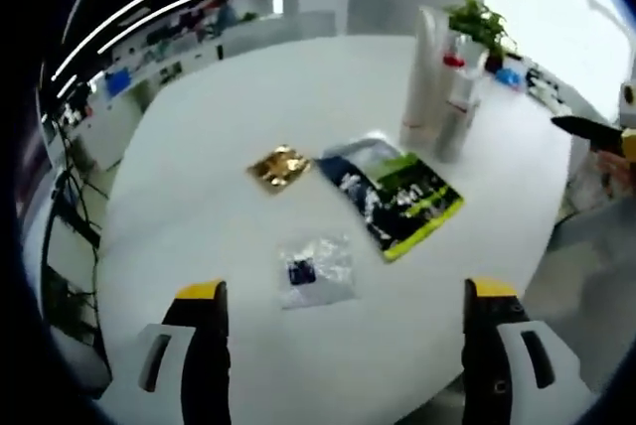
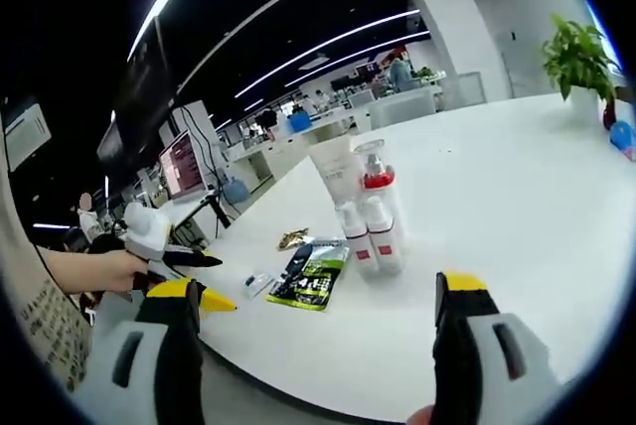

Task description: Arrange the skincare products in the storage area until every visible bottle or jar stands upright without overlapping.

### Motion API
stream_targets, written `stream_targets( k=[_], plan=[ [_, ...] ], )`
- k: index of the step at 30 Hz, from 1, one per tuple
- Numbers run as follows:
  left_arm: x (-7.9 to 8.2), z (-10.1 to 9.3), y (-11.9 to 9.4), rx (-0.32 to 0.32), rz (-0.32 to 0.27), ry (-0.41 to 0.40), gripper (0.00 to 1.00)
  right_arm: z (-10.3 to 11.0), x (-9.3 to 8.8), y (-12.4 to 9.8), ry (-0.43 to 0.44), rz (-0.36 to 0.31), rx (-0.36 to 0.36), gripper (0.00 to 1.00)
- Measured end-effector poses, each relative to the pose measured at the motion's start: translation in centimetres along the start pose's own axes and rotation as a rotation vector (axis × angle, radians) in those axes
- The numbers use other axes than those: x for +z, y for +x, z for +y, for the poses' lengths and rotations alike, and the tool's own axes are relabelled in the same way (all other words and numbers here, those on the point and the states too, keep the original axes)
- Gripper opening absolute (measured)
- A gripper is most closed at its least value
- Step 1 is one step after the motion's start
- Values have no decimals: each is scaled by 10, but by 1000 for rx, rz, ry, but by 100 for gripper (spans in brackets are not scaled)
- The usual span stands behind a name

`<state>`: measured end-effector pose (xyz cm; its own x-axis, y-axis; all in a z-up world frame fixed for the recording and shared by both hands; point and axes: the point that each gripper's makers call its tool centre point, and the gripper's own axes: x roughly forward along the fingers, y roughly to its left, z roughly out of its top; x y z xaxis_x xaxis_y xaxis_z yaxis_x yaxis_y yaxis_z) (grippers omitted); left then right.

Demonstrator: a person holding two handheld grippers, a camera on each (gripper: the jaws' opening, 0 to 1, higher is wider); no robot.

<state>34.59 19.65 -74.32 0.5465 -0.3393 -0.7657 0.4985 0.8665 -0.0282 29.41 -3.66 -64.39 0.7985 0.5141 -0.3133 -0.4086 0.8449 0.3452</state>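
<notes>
- The left gripper [image 1: 343, 321] has two thick black jaws with bright yellow tips.
- Each jaw sits on a white plastic shell with a dark slot in it.
- The right gripper [image 2: 313, 321] looks the same: black jaws, yellow tips, white shells.
- A bare hand [image 2: 104, 271] and forearm reach in from the side.

place: probably open-plan office | cues: desk rows [image 2: 298, 142], monitor [image 2: 182, 165], ceiling strip lights [image 2: 328, 43]
</notes>
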Motion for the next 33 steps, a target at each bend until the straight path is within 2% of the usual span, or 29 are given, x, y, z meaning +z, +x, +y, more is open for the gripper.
stream_targets(
  k=[6, 14, 16, 20, 28, 31, 33],
  plan=[
    [-9, 3, 17, -11, 66, -8, 88, -3, 1, -1, 3, -8, -10, 99],
    [-16, 8, 24, 17, 117, -6, 77, -6, 3, -2, 4, -20, -28, 98],
    [-17, 11, 25, 26, 125, -1, 72, -7, 3, -2, 7, -22, -32, 98],
    [-14, 18, 30, 33, 131, -16, 53, -9, 4, -3, 16, -31, -42, 98],
    [-16, 16, 30, 34, 151, -24, 49, -11, 4, -3, 24, -33, -52, 98],
    [-15, 17, 30, 38, 145, -25, 40, -12, 4, -3, 28, -32, -55, 98],
    [-15, 16, 29, 38, 147, -36, 38, -12, 4, -3, 31, -31, -56, 98]
  ],
)
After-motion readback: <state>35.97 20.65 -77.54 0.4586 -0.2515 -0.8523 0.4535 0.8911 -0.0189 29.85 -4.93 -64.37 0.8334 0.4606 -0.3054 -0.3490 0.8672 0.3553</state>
